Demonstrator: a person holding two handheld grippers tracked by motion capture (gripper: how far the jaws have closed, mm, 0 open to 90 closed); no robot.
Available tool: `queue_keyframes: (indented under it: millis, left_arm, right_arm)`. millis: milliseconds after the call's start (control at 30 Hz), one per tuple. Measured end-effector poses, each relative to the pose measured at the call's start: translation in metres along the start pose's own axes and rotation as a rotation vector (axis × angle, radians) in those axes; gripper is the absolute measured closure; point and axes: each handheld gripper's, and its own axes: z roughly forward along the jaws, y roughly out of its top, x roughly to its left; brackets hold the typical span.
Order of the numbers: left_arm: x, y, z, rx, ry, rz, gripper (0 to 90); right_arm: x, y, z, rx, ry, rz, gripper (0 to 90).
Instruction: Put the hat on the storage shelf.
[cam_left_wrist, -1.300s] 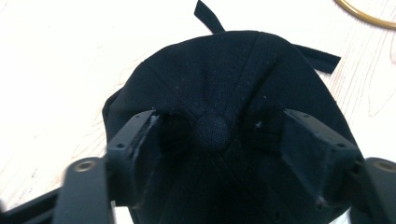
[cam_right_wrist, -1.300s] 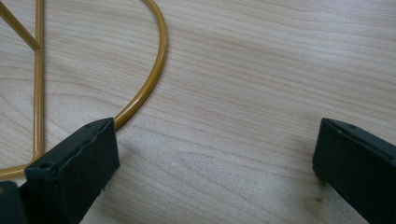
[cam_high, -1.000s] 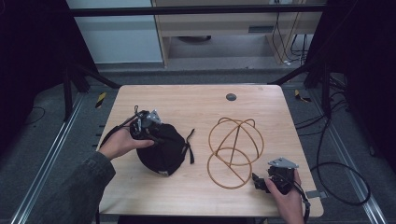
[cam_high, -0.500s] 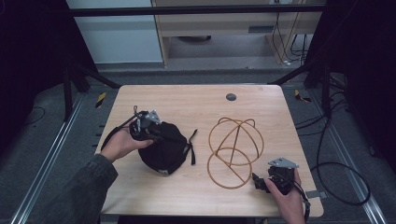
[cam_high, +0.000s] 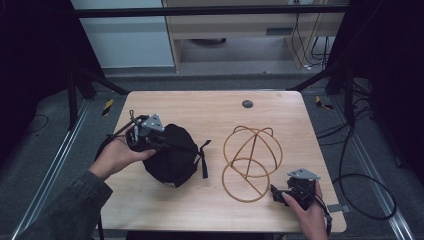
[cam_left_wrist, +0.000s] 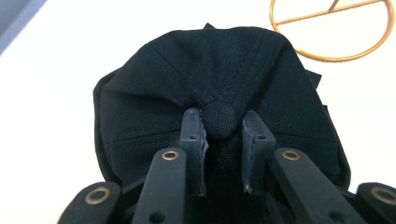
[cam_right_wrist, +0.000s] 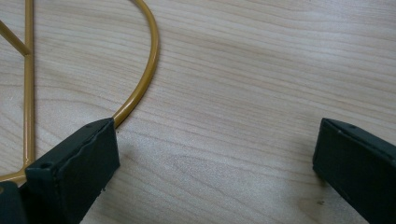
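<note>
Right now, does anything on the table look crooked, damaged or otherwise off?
Nothing damaged or spilled. The black cap is bunched where the left claw pinches its top button. The gold wire stand lies beside it, and the right claw is open next to its ring.

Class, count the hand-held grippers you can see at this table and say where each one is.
2. The left gripper is clamped on the top of the black cap; the right gripper sits open at the table's near right corner beside the gold wire stand.

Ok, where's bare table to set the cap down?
Free: the far strip of the table behind the black cap, up to the small dark disc, and the near edge in front of the cap. Crowded: the right half, taken by the gold wire stand and right gripper.
</note>
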Motion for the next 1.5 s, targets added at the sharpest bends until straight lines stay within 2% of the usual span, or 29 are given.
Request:
queue_keyframes:
  millis: [233,467,500,567,833,900,933,1133,1500]
  left_arm:
    - [-0.020,0.008,-0.024,-0.008,0.047,0.042,73.9]
    - [-0.033,0.016,-0.049,-0.022,0.063,0.075,73.9]
    - [-0.033,0.016,-0.049,-0.022,0.063,0.075,74.0]
    - [-0.035,0.021,-0.062,-0.036,0.073,0.085,74.0]
    - [-0.035,0.030,-0.087,-0.056,0.080,0.098,74.2]
    - [-0.035,0.036,-0.101,-0.066,0.080,0.112,74.2]
    - [-0.035,0.036,-0.101,-0.066,0.080,0.112,74.3]
    - [-0.034,0.041,-0.122,-0.107,0.091,0.113,74.3]
    - [-0.048,0.047,-0.150,-0.156,0.111,0.156,74.3]
  right_arm:
    - [0.000,0.000,0.000,0.001,0.001,0.005,0.6]
    - [0.001,0.000,0.000,0.001,-0.002,0.007,0.6]
    - [0.000,0.000,0.000,0.000,-0.003,0.005,0.6]
    - [0.001,0.000,0.000,0.000,-0.004,0.006,0.6]
    - [0.001,0.000,0.000,0.000,-0.004,0.007,0.6]
    - [0.001,0.000,0.000,0.000,-0.004,0.006,0.6]
    - [0.001,0.000,0.000,0.000,-0.004,0.006,0.6]
    - [0.001,0.000,0.000,0.000,-0.004,0.007,0.6]
    - [0.001,0.000,0.000,0.000,-0.005,0.007,0.6]
